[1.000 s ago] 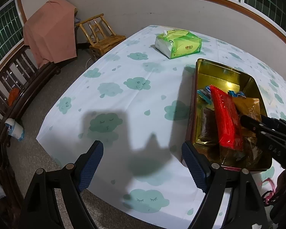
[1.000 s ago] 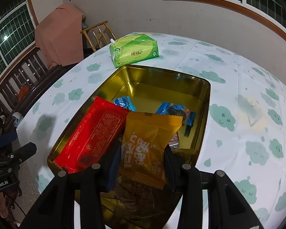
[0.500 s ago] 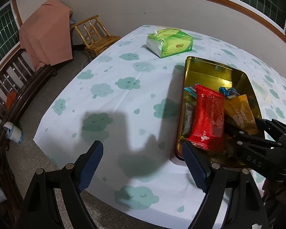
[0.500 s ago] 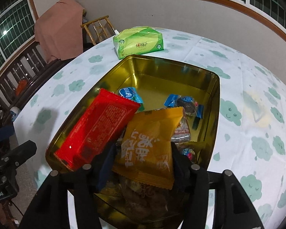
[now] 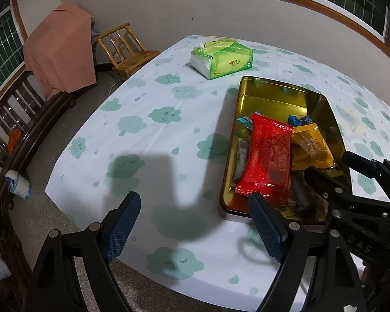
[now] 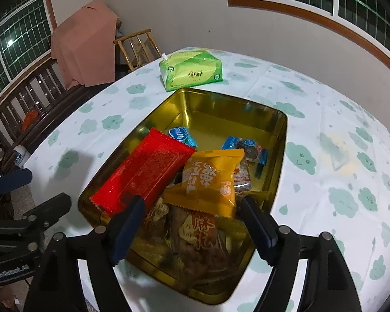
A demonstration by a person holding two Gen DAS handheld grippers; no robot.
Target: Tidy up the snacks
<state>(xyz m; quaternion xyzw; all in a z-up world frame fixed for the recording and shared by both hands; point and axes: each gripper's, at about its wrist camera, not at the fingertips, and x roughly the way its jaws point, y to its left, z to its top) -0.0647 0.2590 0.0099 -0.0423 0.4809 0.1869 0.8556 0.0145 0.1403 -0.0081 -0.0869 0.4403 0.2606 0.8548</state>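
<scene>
On the cloud-print tablecloth (image 6: 325,135) sits a gold tin (image 6: 221,104), its near half filled with snacks: a red packet (image 6: 148,171) lying along the left side, a yellow packet (image 6: 210,179) just beside it and overlapping a brown wrapped snack (image 6: 197,231), with small blue-wrapped sweets (image 6: 182,135) further in. Above the tin's near end, the right gripper (image 6: 192,223) spreads wide, holding nothing. Left of the tin, the left gripper (image 5: 195,226) gapes wide over bare cloth. Beyond the tin lies a green tissue pack (image 5: 221,58).
</scene>
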